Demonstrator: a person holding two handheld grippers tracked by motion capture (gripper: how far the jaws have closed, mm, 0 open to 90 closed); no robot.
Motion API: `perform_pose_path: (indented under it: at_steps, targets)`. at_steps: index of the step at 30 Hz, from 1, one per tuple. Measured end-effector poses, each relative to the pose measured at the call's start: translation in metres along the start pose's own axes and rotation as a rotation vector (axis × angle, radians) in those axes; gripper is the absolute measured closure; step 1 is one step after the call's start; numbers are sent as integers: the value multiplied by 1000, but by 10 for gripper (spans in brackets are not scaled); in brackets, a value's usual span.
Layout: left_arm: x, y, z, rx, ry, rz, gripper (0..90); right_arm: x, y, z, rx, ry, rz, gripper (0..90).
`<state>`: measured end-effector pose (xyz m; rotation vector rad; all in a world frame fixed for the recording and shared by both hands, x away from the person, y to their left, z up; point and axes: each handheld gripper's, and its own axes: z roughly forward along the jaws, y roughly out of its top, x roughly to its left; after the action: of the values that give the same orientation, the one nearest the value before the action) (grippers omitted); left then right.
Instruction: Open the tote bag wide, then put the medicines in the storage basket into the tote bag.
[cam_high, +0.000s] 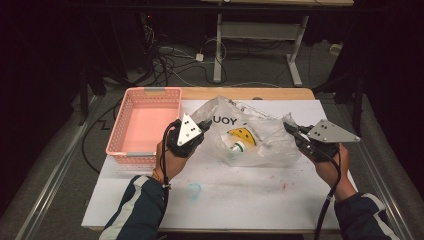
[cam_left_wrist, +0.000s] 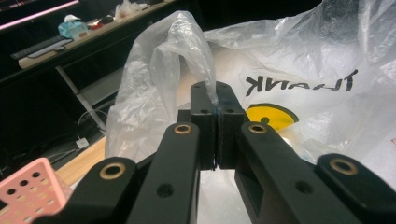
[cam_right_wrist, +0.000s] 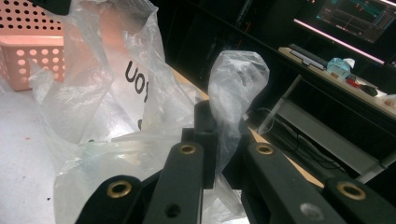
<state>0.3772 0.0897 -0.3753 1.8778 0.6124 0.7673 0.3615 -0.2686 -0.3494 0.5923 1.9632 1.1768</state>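
Both grippers, left (cam_high: 204, 125) and right (cam_high: 291, 128), pinch the plastic bag (cam_high: 250, 137) handles, apparently spreading its mouth beside the pink basket (cam_high: 145, 122).

Clear plastic bag (cam_high: 252, 135) on the white-covered table (cam_high: 240, 195), just right of the pink basket (cam_high: 145, 125). Crumpled, translucent, black lettering and a yellow smiley print on its face. Each side handle is pulled up and out, pinched in a gripper, left (cam_high: 204, 125) and right (cam_high: 292, 129). Inside, low: a small white item with a green band (cam_high: 237, 147), lying on its side.
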Motion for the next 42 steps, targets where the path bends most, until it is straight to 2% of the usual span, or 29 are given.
perform_pose_path:
  at_steps: [3,10,13,16,19,23,24,28,34,38,42]
  targets:
    - [-2,-1,8,-10,-9,-17,862,-1,-2,3,5,-4,-1,884]
    - [-6,0,25,-12,-21,-24,862,-7,-8,9,22,-24,23,885]
    - [-6,0,31,-30,-21,-45,863,-11,-11,11,20,-40,31,885]
    - [-8,0,36,-61,-10,-65,863,-15,-13,13,7,-60,53,888]
    - [-10,2,42,-72,7,-55,863,-18,-16,16,-13,-89,81,889]
    - [-9,6,48,-102,27,-79,864,-21,-17,19,-31,-136,82,892]
    - [-9,8,51,-105,21,-86,864,-22,-16,19,-29,-144,82,892]
    - [-13,16,60,-109,26,-64,864,-26,-14,22,-42,-171,90,892]
    - [-12,31,70,-131,23,-64,864,-37,-5,26,-64,-203,99,892]
    - [-9,43,71,-145,32,-43,864,-48,2,27,-61,-235,101,892]
    - [-4,59,67,-181,34,-44,863,-59,11,24,-87,-241,132,893]
